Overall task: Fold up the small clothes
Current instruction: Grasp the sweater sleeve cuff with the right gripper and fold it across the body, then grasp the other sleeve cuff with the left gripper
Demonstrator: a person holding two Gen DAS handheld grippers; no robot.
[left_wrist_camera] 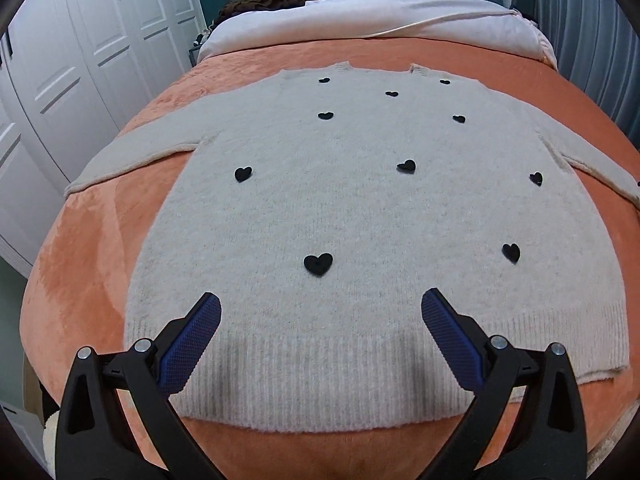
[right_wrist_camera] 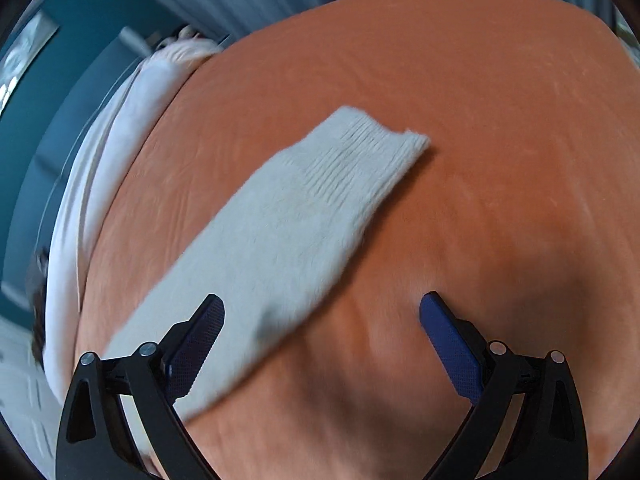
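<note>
- The left gripper (left_wrist_camera: 320, 308) is held spread wide above the ribbed hem of the sweater (left_wrist_camera: 360, 208); nothing is gripped, and no contact with the knit can be made out.
- The right gripper (right_wrist_camera: 322, 312) is likewise spread wide and empty; its left pad (right_wrist_camera: 196, 344) is seen over the edge of the sleeve (right_wrist_camera: 276, 240), though whether it touches the sleeve cannot be told through the blur.
- The sweater is laid flat, front up, on the orange blanket (left_wrist_camera: 100, 240), with black hearts (left_wrist_camera: 318, 264) scattered over it.
- Its long axis runs away from the left camera: hem nearest, neckline farthest, toward the white duvet (left_wrist_camera: 360, 16).
- Both sleeves are stretched outward to the sides; the right one is cut off at the frame edge in the left view.
- In the right view the sleeve lies diagonally, its ribbed cuff (right_wrist_camera: 372, 148) pointing up and right, away from the gripper.
- The sleeve's near end is hidden behind the gripper's left finger.
- The right view is smeared, so fine texture is hard to read.
</note>
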